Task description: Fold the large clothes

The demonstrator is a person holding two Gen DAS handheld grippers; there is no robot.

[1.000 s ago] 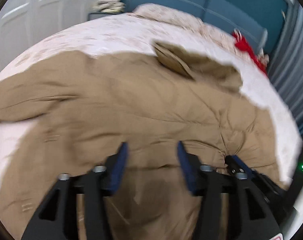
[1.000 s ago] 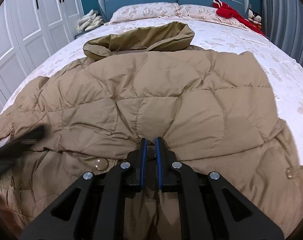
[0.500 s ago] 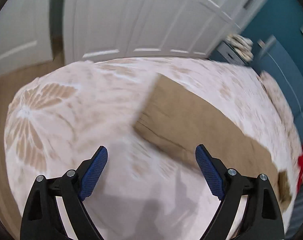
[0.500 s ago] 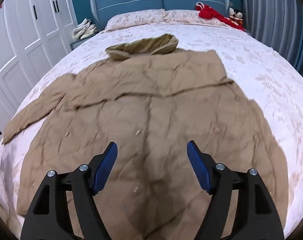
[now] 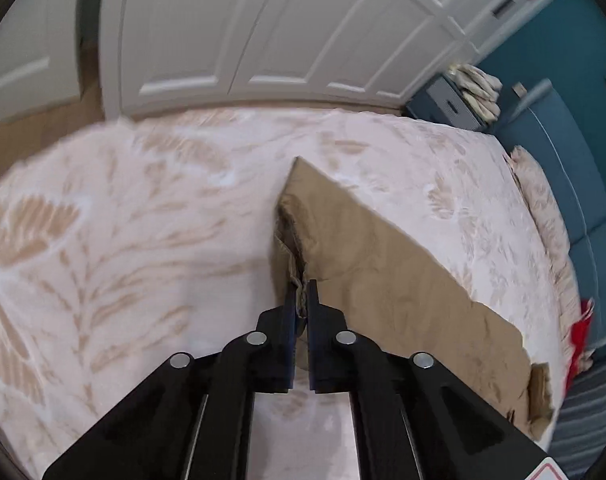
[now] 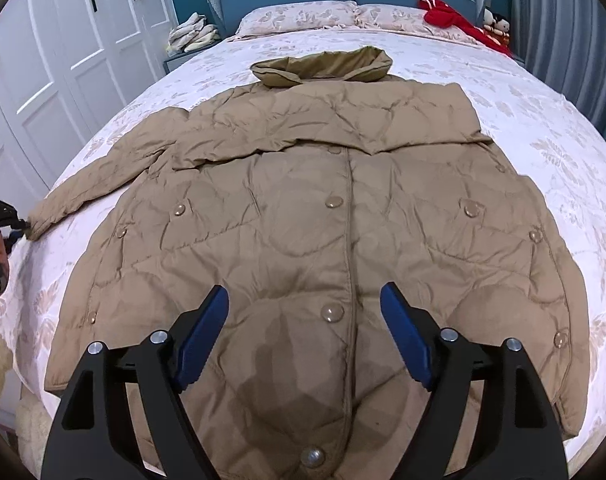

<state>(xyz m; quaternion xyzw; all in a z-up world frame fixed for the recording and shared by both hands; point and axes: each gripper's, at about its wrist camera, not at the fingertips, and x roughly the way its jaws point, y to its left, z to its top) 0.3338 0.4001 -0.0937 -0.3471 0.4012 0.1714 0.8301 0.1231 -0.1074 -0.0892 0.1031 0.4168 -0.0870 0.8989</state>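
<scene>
The coat (image 6: 327, 216) lies spread on its back across the bed (image 6: 563, 128), front buttoned, collar toward the headboard, so that it can be folded flat where it lies. One sleeve (image 5: 383, 264) stretches out toward the wardrobe side, and the left gripper (image 5: 302, 300) is clamped tight on its cuff (image 5: 291, 248), the fabric bunched between the blue pads; my guess is that it has taken the cuff in order to carry the sleeve across the chest. The right gripper (image 6: 305, 340) hovers over the lower front of the coat with nothing between its fingers, its jaws opening wider, probably freed to take a new hold. A second ago things stood the other way: the right one was pinching the quilting near the hem while the left hung open over the body. Since then the left has swung out to the sleeve end and shut, and the coat looks flatter and smoother.
</scene>
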